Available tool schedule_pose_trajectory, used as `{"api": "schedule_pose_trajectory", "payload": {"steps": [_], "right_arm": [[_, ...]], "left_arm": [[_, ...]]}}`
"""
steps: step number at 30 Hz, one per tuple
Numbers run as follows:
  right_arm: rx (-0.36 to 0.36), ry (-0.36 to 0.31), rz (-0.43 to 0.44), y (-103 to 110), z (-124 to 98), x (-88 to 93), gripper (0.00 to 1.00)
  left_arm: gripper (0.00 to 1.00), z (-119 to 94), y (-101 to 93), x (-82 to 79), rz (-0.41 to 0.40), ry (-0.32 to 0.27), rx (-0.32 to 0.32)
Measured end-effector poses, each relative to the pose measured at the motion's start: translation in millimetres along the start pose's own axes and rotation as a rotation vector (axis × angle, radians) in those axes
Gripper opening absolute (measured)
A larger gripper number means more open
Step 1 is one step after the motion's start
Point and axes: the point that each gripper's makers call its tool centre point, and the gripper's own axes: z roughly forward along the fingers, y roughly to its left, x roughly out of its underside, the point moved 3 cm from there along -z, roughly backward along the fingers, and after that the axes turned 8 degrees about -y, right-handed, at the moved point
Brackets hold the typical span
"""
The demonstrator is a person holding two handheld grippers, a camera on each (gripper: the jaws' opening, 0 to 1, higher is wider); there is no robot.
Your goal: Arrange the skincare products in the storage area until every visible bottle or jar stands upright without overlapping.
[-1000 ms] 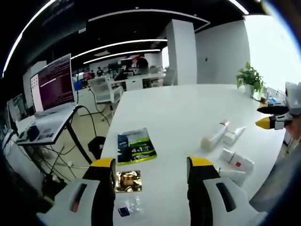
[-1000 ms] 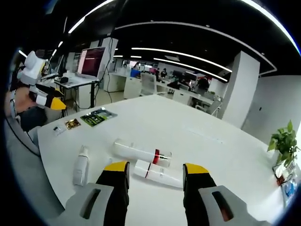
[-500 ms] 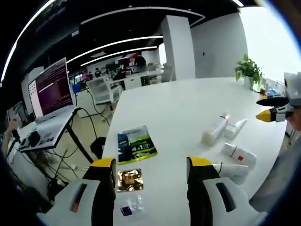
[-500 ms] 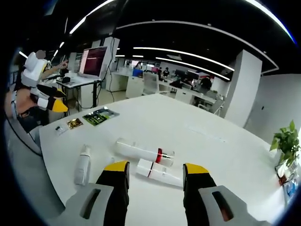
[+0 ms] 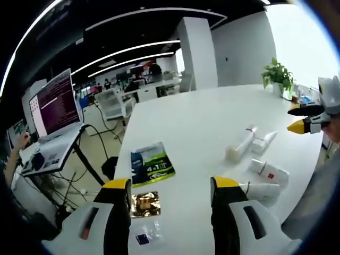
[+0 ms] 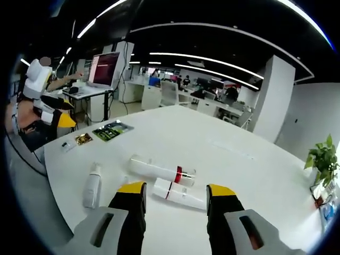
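On the big white surface (image 6: 223, 143), every product lies flat near the edge closest to the person. The long white tube with a red band (image 6: 159, 171) is the largest, so stand it first. The right hand-held gripper (image 6: 175, 192) hovers released above the shorter white red-striped bottle (image 6: 178, 195); the left hand-held gripper (image 5: 170, 186) is released too.

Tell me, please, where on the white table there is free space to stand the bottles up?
The far half of the table, beyond the long tube with the red band and toward the plant, is bare. It is crowded near the front edge, where that tube, the shorter tube and the spray bottle lie, and by the sachets.
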Motion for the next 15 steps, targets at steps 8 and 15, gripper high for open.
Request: {"api": "schedule_pose_trajectory", "payload": {"steps": [8, 15], "right_arm": [[0.013, 0.001, 0.001, -2.4, 0.4, 1.2, 0.42], [0.005, -0.001, -0.017, 0.8, 1.2, 1.4, 0.42]], "left_arm": [[0.56, 0.7, -4.0, -0.7, 0.016, -0.002, 0.021], [0.56, 0.8, -3.0, -3.3, 0.010, -0.020, 0.026]]}}
